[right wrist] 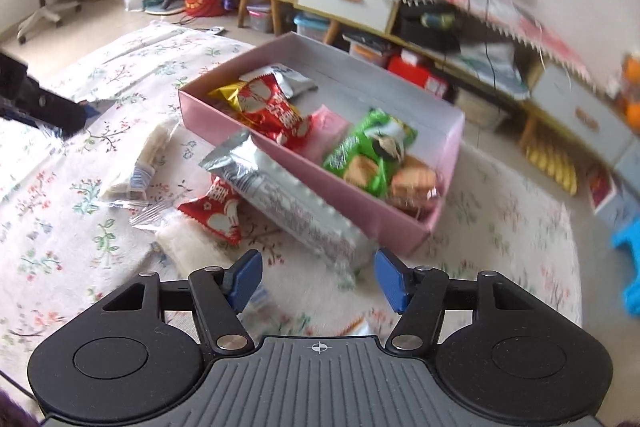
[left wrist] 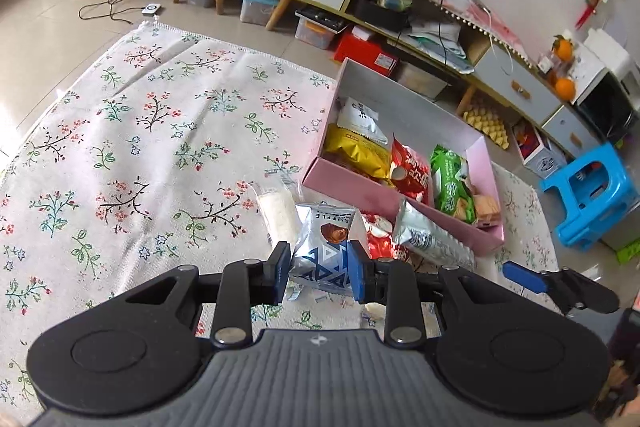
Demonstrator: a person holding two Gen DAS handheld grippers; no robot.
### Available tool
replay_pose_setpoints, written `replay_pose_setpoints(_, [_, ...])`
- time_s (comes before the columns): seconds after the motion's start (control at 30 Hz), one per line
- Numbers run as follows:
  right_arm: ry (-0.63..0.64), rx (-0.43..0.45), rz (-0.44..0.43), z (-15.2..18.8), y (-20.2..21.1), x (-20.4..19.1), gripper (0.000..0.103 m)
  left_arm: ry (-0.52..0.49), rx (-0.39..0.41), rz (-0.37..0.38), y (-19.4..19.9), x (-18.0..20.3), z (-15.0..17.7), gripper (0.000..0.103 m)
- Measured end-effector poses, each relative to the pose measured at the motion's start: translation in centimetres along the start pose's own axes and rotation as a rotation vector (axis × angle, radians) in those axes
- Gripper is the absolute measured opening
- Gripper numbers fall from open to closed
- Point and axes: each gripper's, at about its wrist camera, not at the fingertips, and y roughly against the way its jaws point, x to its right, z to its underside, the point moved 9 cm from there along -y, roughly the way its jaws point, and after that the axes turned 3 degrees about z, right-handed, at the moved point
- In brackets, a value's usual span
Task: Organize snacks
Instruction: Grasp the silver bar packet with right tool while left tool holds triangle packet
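Two tools: left tool (left wrist: 319,269) grips blue-white packet (left wrist: 320,251); right tool (right wrist: 318,281) unclenched, empty.

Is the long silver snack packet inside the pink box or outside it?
Outside. The silver packet lies on the floral cloth, one end propped against the pink box wall.

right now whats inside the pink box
Inside the pink box: a white packet, a yellow bag, a red snack bag, a green biscuit pack and wrapped wafers. Whatever lies beneath these is covered.
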Motion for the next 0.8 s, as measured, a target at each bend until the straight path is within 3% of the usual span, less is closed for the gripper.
replay_pose_setpoints(0.07, [0.035, 0.004, -0.001, -0.1, -0.6, -0.5, 0.060, -0.003, 0.004, -0.007, -0.1, 0.0, -0.2, 0.028])
replay_pose_setpoints(0.23, [0.151, 0.005, 0.037, 0.1, -2.0, -2.1, 0.043, -0.006, -0.019, -0.009, -0.8, 0.3, -0.2, 0.028])
replay_pose_setpoints(0.4, [0.247, 0.057, 0.102, -0.9, -2.8, -3.5, 0.041, -0.018, -0.030, -0.009, -0.9, 0.4, 0.0, 0.028])
replay_pose_setpoints(0.47, [0.271, 0.075, 0.109, -1.3, -2.9, -4.1, 0.036, -0.013, -0.032, -0.009, -0.9, 0.3, 0.1, 0.028])
replay_pose_setpoints(0.63, [0.245, 0.067, 0.089, -1.8, -3.4, -4.3, 0.026, -0.002, -0.025, -0.023, -0.7, -0.2, -0.1, 0.028])
replay_pose_setpoints(0.77, [0.212, 0.078, 0.054, -2.3, -2.1, -4.3, 0.000, 0.010, -0.024, -0.021, -0.6, -0.4, -0.2, 0.028])
replay_pose_setpoints(0.8, [0.180, 0.081, 0.040, -2.6, -1.7, -4.0, 0.000, 0.009, -0.021, -0.022, -0.5, -0.4, -0.3, 0.028])
